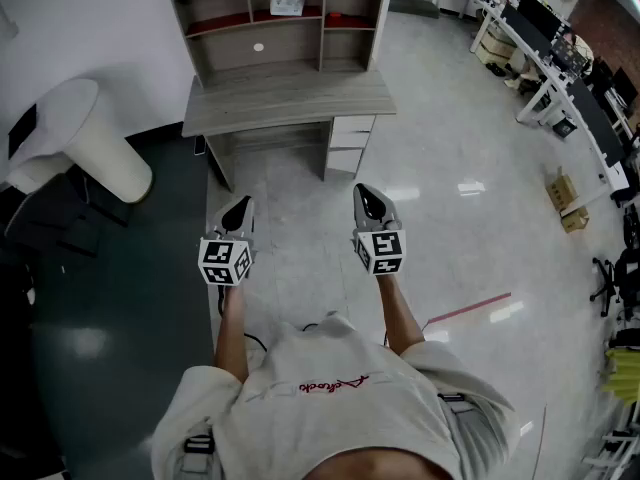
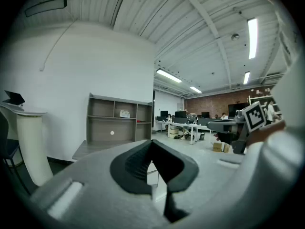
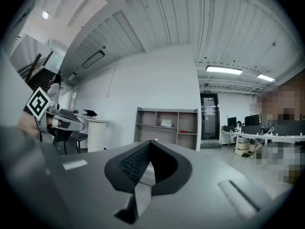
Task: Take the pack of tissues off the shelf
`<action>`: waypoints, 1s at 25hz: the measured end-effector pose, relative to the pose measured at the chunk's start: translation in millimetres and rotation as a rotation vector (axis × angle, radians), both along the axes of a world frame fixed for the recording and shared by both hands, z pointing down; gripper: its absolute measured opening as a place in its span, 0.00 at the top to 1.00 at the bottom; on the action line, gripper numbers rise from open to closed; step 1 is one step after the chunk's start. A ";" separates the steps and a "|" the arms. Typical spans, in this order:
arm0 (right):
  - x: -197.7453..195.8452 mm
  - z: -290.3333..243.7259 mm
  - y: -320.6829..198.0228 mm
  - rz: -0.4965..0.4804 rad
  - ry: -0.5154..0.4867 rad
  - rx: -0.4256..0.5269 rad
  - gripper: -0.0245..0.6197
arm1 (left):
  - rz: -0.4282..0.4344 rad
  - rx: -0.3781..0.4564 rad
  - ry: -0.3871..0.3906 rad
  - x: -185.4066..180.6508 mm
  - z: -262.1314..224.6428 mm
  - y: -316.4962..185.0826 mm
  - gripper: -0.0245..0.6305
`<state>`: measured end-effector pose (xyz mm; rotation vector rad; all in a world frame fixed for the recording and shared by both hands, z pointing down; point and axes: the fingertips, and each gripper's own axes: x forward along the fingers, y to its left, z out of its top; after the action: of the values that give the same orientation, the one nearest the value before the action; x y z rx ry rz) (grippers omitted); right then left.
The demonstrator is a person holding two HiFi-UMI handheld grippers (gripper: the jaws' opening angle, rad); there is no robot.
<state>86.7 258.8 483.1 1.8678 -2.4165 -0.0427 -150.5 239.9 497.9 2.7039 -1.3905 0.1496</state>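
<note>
I am holding my right claw (image 3: 151, 144) clenched, its pads meeting at the tip with nothing between them. My left claw (image 2: 152, 144) is clenched and empty in the same way (there is nothing within reach to grasp). I am carrying both out in front of me, side by side and a little apart, over bare floor (image 1: 440, 198). That reads to me as a carrying pose for the approach rather than a reach.

Both claws are pointing toward the shelf (image 1: 300, 46), so each claw's camera is taking in the target ahead. The tissues (image 1: 287, 3) are sitting in the upper middle compartment of that shelf, well apart from both claws. The shelf is standing at the back of a bench (image 1: 290, 98), so I am judging that I will have to reach across the bench top and upward to get there.

A small red thing (image 1: 335, 15) is lying in the upper right compartment, next to the tissues' compartment but divided from it. A white round thing (image 1: 259, 47) is showing in the wide compartment below. Neither is standing in the way.

I am reckoning the task as not yet begun: the walk up to the bench comes first, then opening one claw before it enters the compartment.
</note>
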 end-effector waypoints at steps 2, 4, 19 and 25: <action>1.1 -0.1 -0.3 -0.002 -0.002 -0.003 0.95 | 0.000 0.000 0.002 2.0 -1.5 -0.5 0.96; 3.1 0.4 -0.1 -0.003 -0.005 -0.005 0.95 | 0.001 0.000 0.003 4.6 -2.2 -0.1 0.96; 24.3 6.1 0.6 -0.050 -0.032 -0.013 0.95 | -0.015 -0.015 0.003 34.4 -1.2 5.2 0.96; 51.8 11.3 -8.6 -0.061 -0.034 -0.023 0.95 | -0.018 -0.016 -0.001 65.1 1.8 -1.0 0.96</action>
<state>138.5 250.2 494.4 1.8001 -2.4851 0.0132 -85.4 239.0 499.6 2.6782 -1.4067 0.1595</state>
